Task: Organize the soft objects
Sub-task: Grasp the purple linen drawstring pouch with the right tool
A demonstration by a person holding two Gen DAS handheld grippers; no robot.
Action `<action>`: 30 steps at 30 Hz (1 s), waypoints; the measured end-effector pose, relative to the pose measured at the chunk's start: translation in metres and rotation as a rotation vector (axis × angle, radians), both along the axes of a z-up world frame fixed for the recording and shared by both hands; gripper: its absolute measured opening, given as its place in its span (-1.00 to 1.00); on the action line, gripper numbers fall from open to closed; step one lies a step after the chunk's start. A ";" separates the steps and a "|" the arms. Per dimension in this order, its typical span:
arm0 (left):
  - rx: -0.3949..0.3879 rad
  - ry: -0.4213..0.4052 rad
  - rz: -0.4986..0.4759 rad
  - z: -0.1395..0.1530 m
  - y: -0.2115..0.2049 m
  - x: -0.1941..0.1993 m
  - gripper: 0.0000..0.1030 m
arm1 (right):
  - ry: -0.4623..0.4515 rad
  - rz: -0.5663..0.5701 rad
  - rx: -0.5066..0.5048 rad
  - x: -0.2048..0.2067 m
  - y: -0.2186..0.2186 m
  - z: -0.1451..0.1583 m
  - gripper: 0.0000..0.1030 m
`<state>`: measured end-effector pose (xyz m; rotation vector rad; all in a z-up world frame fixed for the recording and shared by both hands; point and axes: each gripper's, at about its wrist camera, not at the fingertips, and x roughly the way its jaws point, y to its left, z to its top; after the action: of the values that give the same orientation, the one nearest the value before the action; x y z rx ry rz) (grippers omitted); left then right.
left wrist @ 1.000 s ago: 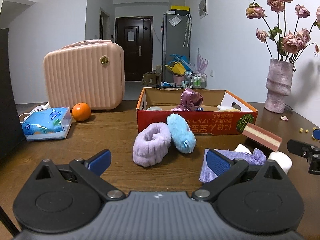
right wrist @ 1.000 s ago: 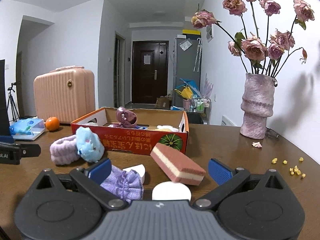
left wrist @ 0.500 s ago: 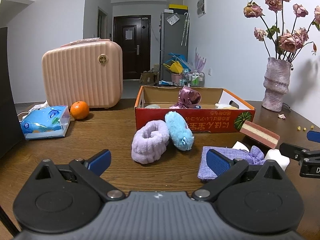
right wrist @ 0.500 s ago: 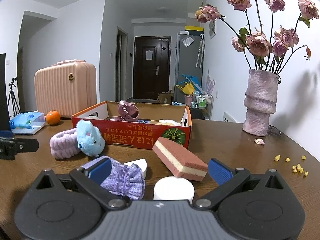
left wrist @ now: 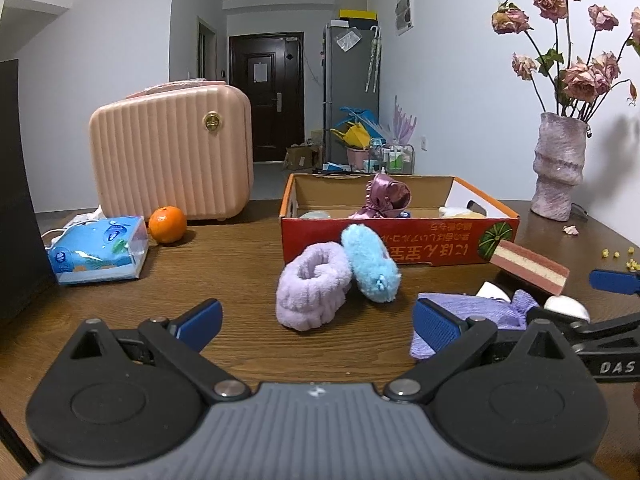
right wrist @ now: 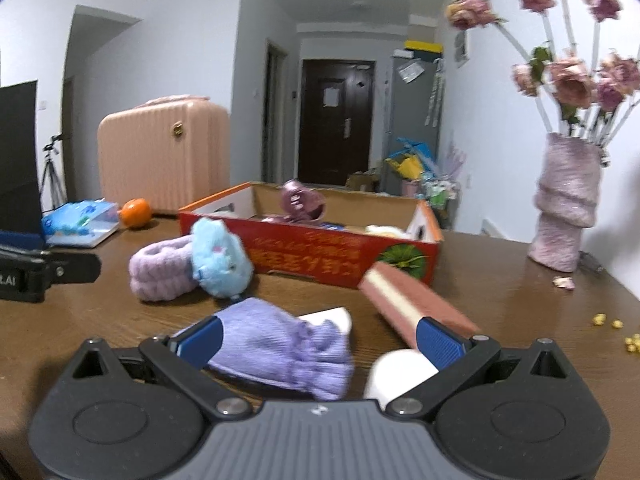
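Purple knit pouch [right wrist: 276,350]: soft, ruffled, between spread right gripper [right wrist: 320,340] fingers. Left gripper [left wrist: 316,320] spread, empty. Tripod [right wrist: 50,172]: right view only.

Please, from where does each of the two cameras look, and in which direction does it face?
Left wrist view: sits on the left claw, low over the wooden table, facing the red cardboard box and the door; its own open fingers show, and the right claw at the right edge.
Right wrist view: sits on the right claw, angled down at the purple knit pouch; its open fingers show, and the left claw at the left edge.
Both share: box, lilac scrunchie, blue plush, pink suitcase, vase.
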<state>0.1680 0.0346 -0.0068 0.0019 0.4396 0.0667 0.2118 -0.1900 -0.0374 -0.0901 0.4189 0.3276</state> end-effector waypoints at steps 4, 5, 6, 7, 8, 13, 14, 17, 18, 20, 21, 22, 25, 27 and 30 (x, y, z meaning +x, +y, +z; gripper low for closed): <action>-0.004 0.008 0.001 -0.001 0.008 0.002 1.00 | 0.032 0.023 -0.014 0.012 0.019 -0.005 1.00; -0.004 0.008 0.002 -0.001 0.010 0.002 1.00 | 0.039 0.026 -0.014 0.015 0.022 -0.006 1.00; -0.003 0.008 0.002 -0.001 0.011 0.001 1.00 | 0.050 0.030 -0.013 0.019 0.026 -0.007 0.99; -0.002 0.007 0.003 0.000 0.013 0.001 1.00 | 0.059 0.032 -0.013 0.023 0.029 -0.008 0.99; -0.003 0.007 0.004 -0.001 0.015 0.002 1.00 | 0.072 0.036 -0.015 0.027 0.033 -0.009 0.98; -0.001 0.012 0.005 -0.002 0.022 0.002 1.00 | 0.111 0.047 -0.022 0.043 0.043 -0.014 0.91; 0.000 0.015 0.006 -0.002 0.022 0.003 1.00 | 0.121 0.049 -0.024 0.045 0.045 -0.015 0.89; 0.001 0.022 0.007 -0.004 0.026 0.004 1.00 | 0.155 0.054 -0.025 0.053 0.047 -0.019 0.87; -0.001 0.025 0.007 -0.004 0.027 0.004 1.00 | 0.164 0.060 -0.027 0.055 0.049 -0.021 0.87; -0.002 0.029 0.009 -0.004 0.028 0.005 1.00 | 0.171 0.069 -0.029 0.056 0.051 -0.023 0.87; -0.002 0.031 0.009 -0.005 0.029 0.005 1.00 | 0.174 0.074 -0.032 0.057 0.052 -0.023 0.87; -0.003 0.032 0.008 -0.005 0.029 0.005 1.00 | 0.178 0.078 -0.036 0.057 0.053 -0.024 0.87; -0.001 0.029 0.005 -0.005 0.028 0.005 1.00 | 0.190 0.087 -0.040 0.058 0.054 -0.026 0.87; 0.000 0.030 0.005 -0.005 0.028 0.005 1.00 | 0.199 0.090 -0.040 0.059 0.055 -0.028 0.86; -0.001 0.031 0.005 -0.005 0.028 0.005 1.00 | 0.215 0.094 -0.041 0.061 0.056 -0.030 0.77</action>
<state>0.1728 0.0624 -0.0118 0.0010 0.4709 0.0710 0.2731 -0.1345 -0.0675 -0.1158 0.6360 0.4234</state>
